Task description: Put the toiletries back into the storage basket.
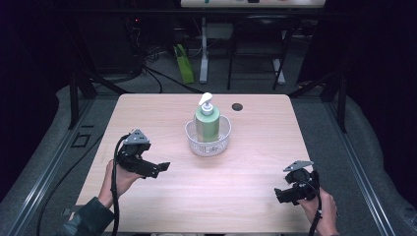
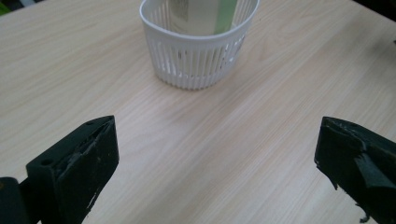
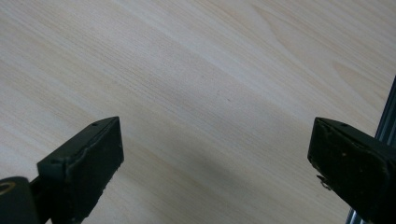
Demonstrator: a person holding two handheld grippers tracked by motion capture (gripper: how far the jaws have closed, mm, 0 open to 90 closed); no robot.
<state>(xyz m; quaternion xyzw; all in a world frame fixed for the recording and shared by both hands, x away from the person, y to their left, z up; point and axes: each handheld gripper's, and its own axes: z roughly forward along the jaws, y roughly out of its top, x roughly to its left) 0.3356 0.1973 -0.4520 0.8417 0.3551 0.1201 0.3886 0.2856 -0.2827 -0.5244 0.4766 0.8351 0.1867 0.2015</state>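
**High view first: pump bottle stands in its basket, both grippers apart from it**

High view: a green pump bottle (image 1: 207, 123) with a white pump head stands upright inside a white slatted basket (image 1: 208, 143), set a little beyond the middle of the wooden table (image 1: 255, 162). A small dark round spot (image 1: 237, 106) lies on the tabletop near the far edge, to the right of the bottle. The left gripper (image 1: 160, 167) hangs over the near left part of the table, jaws pointing right, toward the basket side, with bare wood between it and the basket. The right gripper (image 1: 281, 194) sits close to the near right corner, well apart from the basket. Nothing lies between either gripper and the basket. Beyond the far edge stand desk legs, cables and a green bag (image 1: 184, 63) on the floor.

Left gripper view: the jaws are spread wide with nothing between them. The basket (image 2: 198, 56) stands straight ahead, the bottle (image 2: 201, 15) inside it cut off by the top of the frame. Open tabletop (image 2: 205, 149) runs from the jaws to the basket's foot.

Right gripper view: these jaws are also spread wide, holding nothing, over plain wood (image 3: 201, 93). At the far right of this view the table's edge (image 3: 386, 116) shows, close beside one jaw.
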